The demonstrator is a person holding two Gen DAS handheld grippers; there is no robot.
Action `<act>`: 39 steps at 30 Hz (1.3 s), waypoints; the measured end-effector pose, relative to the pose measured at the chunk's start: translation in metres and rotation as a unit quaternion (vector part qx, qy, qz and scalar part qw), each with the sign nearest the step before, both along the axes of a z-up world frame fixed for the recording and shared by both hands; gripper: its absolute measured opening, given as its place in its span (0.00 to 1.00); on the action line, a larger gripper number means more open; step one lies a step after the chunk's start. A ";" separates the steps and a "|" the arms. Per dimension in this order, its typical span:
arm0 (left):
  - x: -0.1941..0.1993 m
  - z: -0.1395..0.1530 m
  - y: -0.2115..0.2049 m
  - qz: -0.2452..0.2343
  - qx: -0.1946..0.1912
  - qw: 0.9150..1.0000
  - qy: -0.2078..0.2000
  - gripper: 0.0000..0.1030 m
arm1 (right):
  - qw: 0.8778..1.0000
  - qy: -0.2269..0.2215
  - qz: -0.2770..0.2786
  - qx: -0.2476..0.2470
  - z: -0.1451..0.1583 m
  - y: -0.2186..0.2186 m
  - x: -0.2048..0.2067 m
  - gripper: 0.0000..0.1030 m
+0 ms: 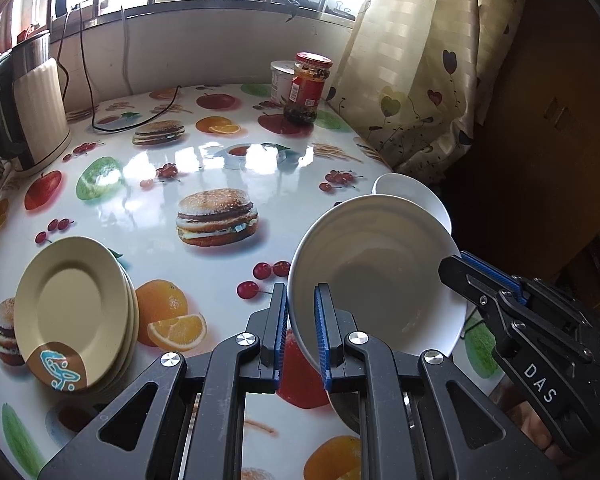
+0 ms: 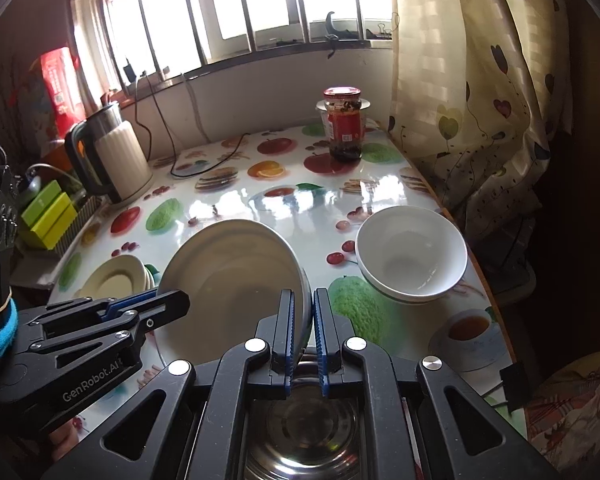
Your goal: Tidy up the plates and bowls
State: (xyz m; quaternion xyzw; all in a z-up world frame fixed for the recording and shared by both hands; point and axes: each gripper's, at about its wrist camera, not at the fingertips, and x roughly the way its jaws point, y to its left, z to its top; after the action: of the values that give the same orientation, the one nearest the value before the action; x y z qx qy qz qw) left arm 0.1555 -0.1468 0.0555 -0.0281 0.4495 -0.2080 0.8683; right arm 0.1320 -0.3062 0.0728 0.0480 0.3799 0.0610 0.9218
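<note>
two grippers sharing one white bowl

left wrist view: the left gripper [image 1: 302, 320] is pinching the near rim of one white bowl [image 1: 376, 276], held tilted above the table [image 1: 204, 164]; the right gripper [image 1: 458, 266] is clamping its far rim. one stack of cream plates [image 1: 70, 312] is sitting left; open tabletop is lying between.

right wrist view: the right gripper [image 2: 302, 328] is squeezing that bowl's [image 2: 228, 280] rim. two nested white bowls [image 2: 412, 256] are sitting near the table's right edge; one steel bowl [image 2: 304, 432] is lying below.
</note>
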 end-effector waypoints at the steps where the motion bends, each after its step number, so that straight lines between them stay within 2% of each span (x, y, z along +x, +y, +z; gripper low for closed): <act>1: -0.002 -0.001 -0.002 -0.004 0.000 1.000 0.003 0.14 | 1.000 0.000 -0.003 -0.001 0.001 -0.001 -0.004 0.10; 11: -0.019 -0.010 -0.019 -0.037 0.004 0.999 0.019 0.14 | 0.999 0.007 -0.037 0.002 -0.005 -0.018 -0.038 0.10; 20: -0.029 -0.025 -0.028 -0.046 0.013 0.998 0.041 0.14 | 0.998 0.019 -0.053 0.009 -0.017 -0.028 -0.054 0.10; 28: -0.031 -0.032 -0.034 -0.049 0.025 0.997 0.053 0.14 | 0.997 0.034 -0.061 0.023 -0.031 -0.034 -0.060 0.10; 39: -0.030 -0.033 -0.037 -0.051 0.020 0.997 0.052 0.14 | 0.997 0.040 -0.065 0.027 -0.037 -0.036 -0.058 0.10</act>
State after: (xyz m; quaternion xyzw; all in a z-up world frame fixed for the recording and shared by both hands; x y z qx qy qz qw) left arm 0.1258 -0.1835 0.0223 0.0016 0.4992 -0.2406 0.8324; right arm 0.0737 -0.3426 0.0360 0.1000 0.4111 0.0094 0.9060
